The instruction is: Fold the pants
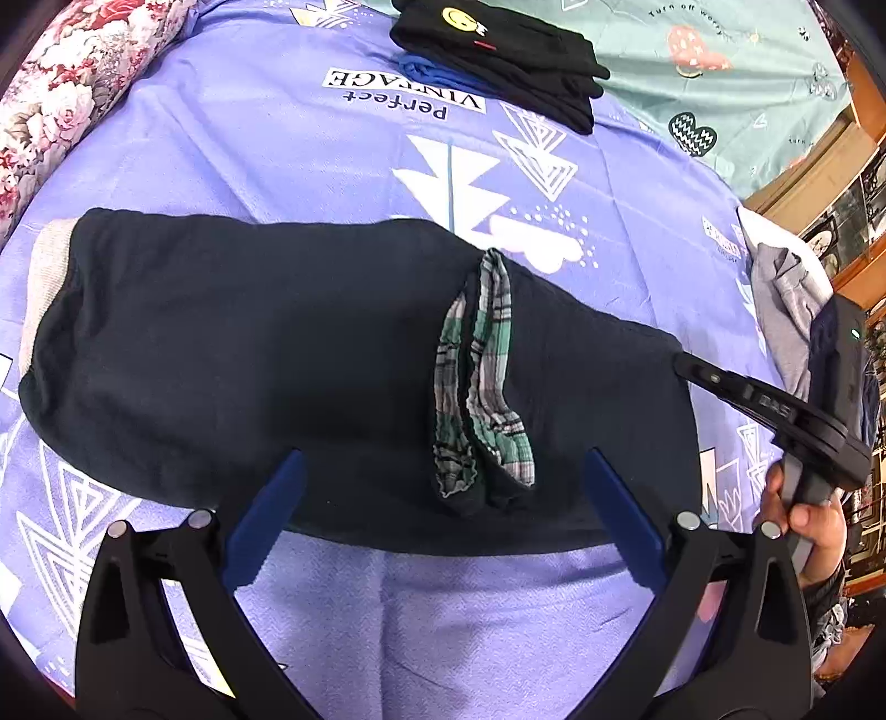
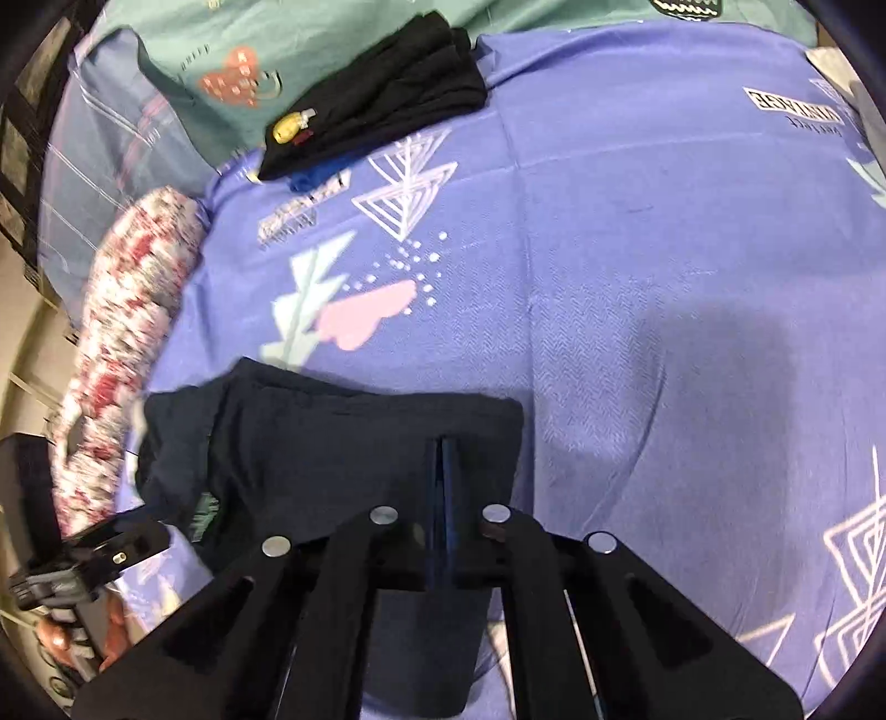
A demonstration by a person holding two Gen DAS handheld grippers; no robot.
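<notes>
Dark navy pants (image 1: 277, 360) lie flat across the purple bedsheet (image 1: 277, 155), with a grey cuff at the left end and a plaid pocket lining (image 1: 476, 399) turned out on top. My left gripper (image 1: 443, 471) is open just above the pants' near edge, holding nothing. My right gripper (image 2: 441, 443) is shut on the right end of the pants (image 2: 332, 443); in the left wrist view its fingers (image 1: 720, 382) pinch the fabric's right edge.
A folded black garment (image 1: 498, 50) with a smiley patch lies on a blue one at the far side of the bed. A floral bolster (image 1: 72, 94) lies along the left. Grey clothes (image 1: 786, 299) are piled at the right. A teal sheet (image 1: 720, 72) lies beyond.
</notes>
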